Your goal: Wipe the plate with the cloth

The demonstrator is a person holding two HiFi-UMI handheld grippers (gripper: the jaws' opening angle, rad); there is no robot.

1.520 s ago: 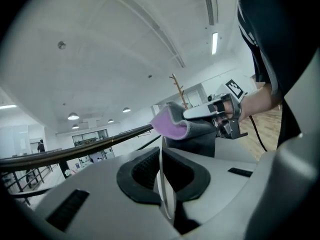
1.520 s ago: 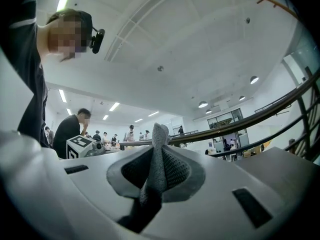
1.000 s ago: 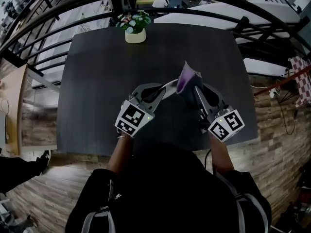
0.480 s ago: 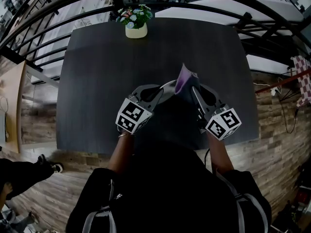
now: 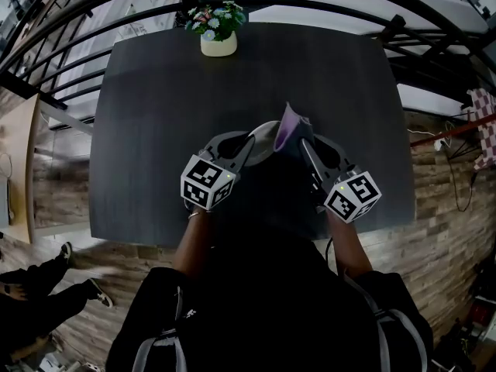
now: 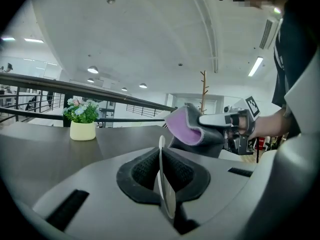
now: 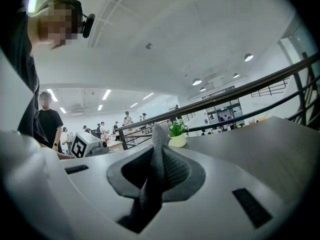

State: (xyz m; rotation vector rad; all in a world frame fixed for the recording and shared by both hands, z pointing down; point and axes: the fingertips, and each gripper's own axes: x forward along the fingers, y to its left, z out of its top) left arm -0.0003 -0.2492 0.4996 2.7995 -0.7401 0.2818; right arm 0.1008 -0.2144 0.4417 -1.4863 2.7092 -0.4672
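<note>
Over the dark wooden table (image 5: 155, 115), the left gripper (image 6: 163, 165) clamps a thin pale plate (image 6: 165, 186) edge-on; the right gripper (image 7: 156, 170) pinches a grey-and-purple cloth (image 7: 160, 156) just beside it.

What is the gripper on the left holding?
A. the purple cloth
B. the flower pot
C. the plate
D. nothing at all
C: in the left gripper view the thin plate stands edge-on, pinched between the jaws of the left gripper, while the cloth is in the right gripper and the flower pot sits far off on the table.
</note>
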